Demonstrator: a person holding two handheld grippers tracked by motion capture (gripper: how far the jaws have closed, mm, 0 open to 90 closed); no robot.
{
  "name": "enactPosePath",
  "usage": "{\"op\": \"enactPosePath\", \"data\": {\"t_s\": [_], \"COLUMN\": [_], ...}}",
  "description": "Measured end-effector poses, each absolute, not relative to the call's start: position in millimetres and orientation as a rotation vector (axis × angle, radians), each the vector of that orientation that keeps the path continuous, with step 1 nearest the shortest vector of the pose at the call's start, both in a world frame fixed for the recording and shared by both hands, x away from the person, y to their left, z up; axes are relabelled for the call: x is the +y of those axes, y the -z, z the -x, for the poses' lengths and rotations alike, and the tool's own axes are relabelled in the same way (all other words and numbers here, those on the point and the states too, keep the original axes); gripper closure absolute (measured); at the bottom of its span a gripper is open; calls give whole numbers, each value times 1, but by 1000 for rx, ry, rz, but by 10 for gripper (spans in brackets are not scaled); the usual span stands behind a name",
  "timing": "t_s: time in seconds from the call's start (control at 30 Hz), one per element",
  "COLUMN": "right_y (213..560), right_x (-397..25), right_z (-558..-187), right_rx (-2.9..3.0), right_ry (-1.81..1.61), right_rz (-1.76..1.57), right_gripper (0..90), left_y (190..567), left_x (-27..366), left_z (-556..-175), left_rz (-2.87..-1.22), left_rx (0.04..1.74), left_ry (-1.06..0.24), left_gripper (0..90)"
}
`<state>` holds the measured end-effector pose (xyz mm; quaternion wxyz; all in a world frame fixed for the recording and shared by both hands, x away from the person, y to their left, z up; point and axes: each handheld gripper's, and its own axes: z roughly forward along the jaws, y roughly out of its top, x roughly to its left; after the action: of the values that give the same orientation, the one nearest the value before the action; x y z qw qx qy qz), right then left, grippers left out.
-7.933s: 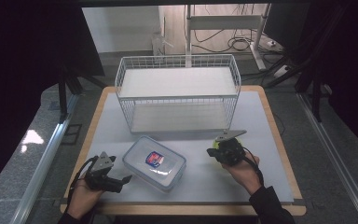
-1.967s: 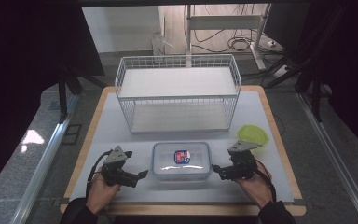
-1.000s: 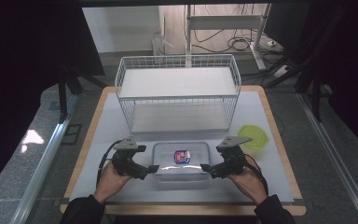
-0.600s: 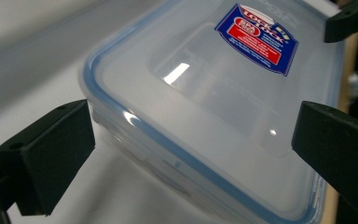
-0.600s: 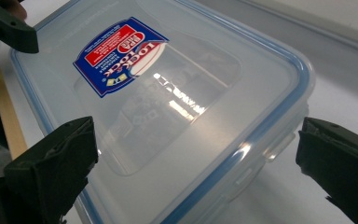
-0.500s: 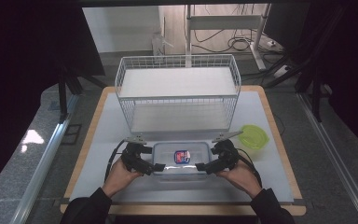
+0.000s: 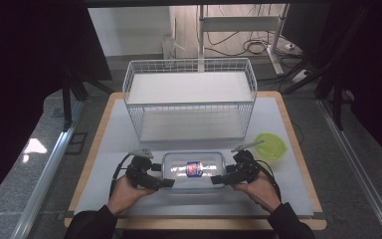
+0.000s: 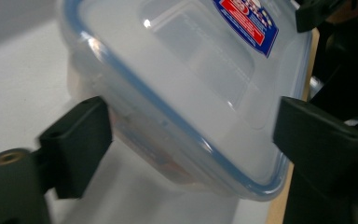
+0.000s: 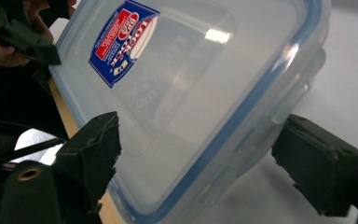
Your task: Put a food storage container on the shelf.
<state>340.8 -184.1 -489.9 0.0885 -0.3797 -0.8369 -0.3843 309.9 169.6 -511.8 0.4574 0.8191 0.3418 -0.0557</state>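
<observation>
Flanking the lidded clear container (image 7: 193, 170) at nine and three o'clock, left gripper (image 7: 155, 180) and right gripper (image 7: 218, 178) wide open, nothing gripped; lifting likely still ahead.

High view: fixed above the person's edge, facing forward and down over the whole grey tabletop (image 7: 278, 124), distant. Left gripper view: rides the left gripper (image 8: 186, 140), looking along its jaws, very close. Right gripper view: likewise on the right gripper (image 9: 191, 154). All three share the clear rectangular plastic container with blue-sealed lid (image 7: 193, 169).
</observation>
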Motion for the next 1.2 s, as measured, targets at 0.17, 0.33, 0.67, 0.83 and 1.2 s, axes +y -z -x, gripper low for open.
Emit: {"op": "enactPosePath", "data": {"t_s": [0.17, 0.33, 0.67, 0.83, 1.2], "right_y": [490, 489, 488, 489, 483], "right_x": [-194, -201, -206, -212, -204], "right_z": [-330, -325, -327, -328, -320], "right_rx": [-2443, -2418, -2336, -2239, -2337], "right_ry": [1164, 1187, 1280, 1349, 1422], "right_rz": [1134, 1128, 1182, 1228, 1237], "right_gripper": [284, 369, 435, 508, 507], "left_y": [512, 512, 510, 506, 505], "left_x": [174, 182, 182, 183, 184], "left_z": [-296, -289, -286, -286, -288], "left_rz": [-1972, -1908, -1864, -1837, -1804], "left_rx": [866, 898, 941, 954, 994], "left_ry": [124, 142, 132, 88, 58], "left_gripper": [253, 366, 427, 490, 510]}}
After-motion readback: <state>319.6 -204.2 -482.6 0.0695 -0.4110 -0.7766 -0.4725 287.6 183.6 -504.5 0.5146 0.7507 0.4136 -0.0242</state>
